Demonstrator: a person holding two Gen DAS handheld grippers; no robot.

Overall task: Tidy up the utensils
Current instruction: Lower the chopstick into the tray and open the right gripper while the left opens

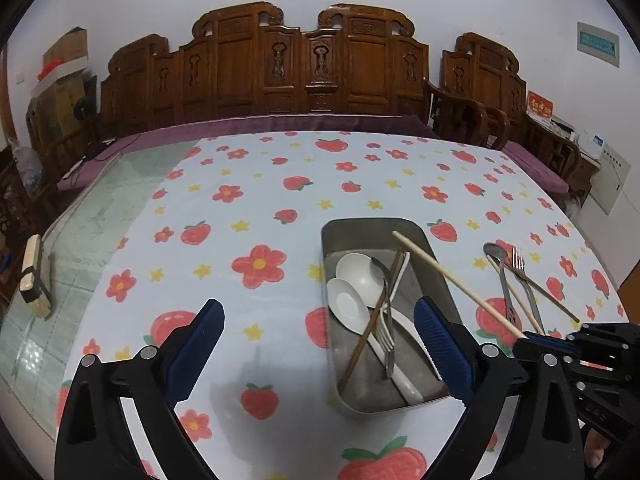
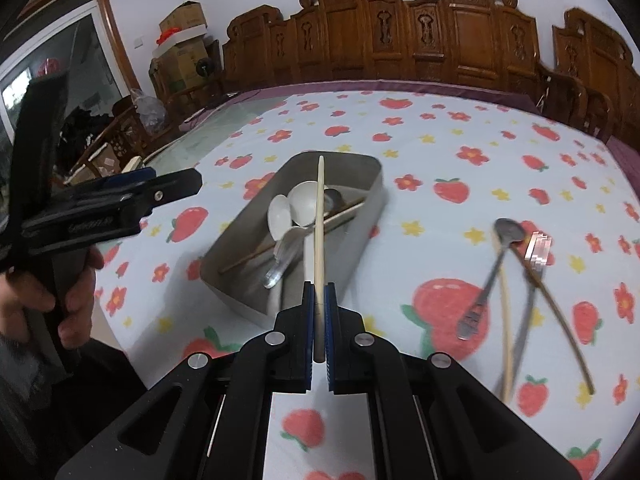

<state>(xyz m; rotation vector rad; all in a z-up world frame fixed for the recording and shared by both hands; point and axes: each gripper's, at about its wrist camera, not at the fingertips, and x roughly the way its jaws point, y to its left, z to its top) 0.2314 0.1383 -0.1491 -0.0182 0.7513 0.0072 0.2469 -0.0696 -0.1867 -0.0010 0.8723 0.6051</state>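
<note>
A metal tray (image 1: 436, 258) (image 2: 372, 196) on the flowered tablecloth holds two white spoons (image 1: 356, 276), a metal fork (image 1: 386, 336) and a dark chopstick (image 1: 368, 330). My right gripper (image 2: 319, 292) (image 1: 536, 338) is shut on a pale chopstick (image 2: 319, 220) (image 1: 452, 278) and holds it above the tray, pointing away. My left gripper (image 1: 316, 320) (image 2: 176, 182) is open and empty, just left of the tray. A metal spoon (image 2: 490, 268) (image 1: 500, 276), a fork (image 2: 532, 280) (image 1: 524, 280) and two chopsticks (image 2: 560, 316) lie on the cloth right of the tray.
A brush (image 1: 34, 276) lies on the bare glass (image 1: 92, 216) at the table's left edge. Carved wooden chairs (image 1: 304, 64) stand behind the table. Cardboard boxes (image 2: 184, 48) are stacked at the far left.
</note>
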